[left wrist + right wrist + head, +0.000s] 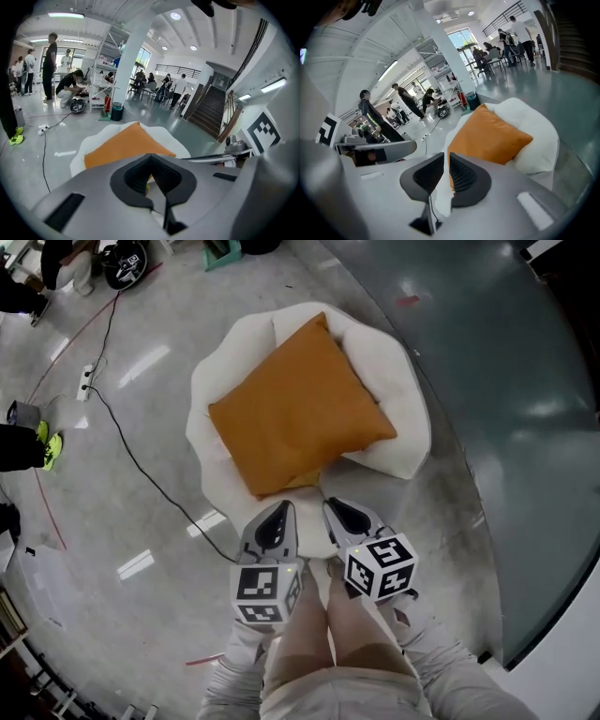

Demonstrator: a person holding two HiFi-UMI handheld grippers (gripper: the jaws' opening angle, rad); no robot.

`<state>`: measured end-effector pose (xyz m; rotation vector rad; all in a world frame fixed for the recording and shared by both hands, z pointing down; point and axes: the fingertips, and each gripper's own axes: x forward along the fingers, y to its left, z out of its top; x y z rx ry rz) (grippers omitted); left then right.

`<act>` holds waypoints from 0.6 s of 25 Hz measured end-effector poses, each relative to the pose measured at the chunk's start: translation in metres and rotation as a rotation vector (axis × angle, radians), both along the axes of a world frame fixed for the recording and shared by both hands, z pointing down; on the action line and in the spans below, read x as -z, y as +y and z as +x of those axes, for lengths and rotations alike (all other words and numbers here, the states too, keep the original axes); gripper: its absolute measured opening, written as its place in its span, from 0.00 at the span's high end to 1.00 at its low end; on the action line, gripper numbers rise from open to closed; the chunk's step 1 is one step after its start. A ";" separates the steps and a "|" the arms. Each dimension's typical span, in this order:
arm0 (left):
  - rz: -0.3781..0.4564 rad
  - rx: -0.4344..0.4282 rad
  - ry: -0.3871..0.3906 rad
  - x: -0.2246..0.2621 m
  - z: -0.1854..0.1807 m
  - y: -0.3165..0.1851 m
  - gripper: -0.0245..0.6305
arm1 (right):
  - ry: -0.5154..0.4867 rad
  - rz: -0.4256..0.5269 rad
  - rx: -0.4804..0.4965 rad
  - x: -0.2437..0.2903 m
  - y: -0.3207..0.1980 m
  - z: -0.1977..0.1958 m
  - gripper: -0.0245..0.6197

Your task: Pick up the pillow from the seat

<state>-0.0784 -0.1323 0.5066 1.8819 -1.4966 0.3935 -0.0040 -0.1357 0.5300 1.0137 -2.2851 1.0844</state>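
A: Pillow (298, 409) coming off the seat (398, 381) yet?
B: No, it's lying flat on it. Left hand-held gripper (281, 510) & right hand-held gripper (333, 507) are hovering near the seat's front edge, jaws pressed together, gripping nothing. Whole grab's waiting.

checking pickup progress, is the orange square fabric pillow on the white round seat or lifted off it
On it: the orange square fabric pillow lies flat across the white round cushioned seat, resting on its padding.
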 end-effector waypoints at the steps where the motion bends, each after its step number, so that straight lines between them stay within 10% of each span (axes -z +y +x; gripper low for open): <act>1: -0.008 -0.001 0.005 -0.012 0.000 -0.002 0.96 | -0.001 -0.015 -0.017 -0.013 -0.002 0.001 0.91; 15: -0.123 0.010 0.028 -0.137 -0.014 -0.021 0.96 | -0.135 -0.211 -0.308 -0.186 -0.040 0.011 0.59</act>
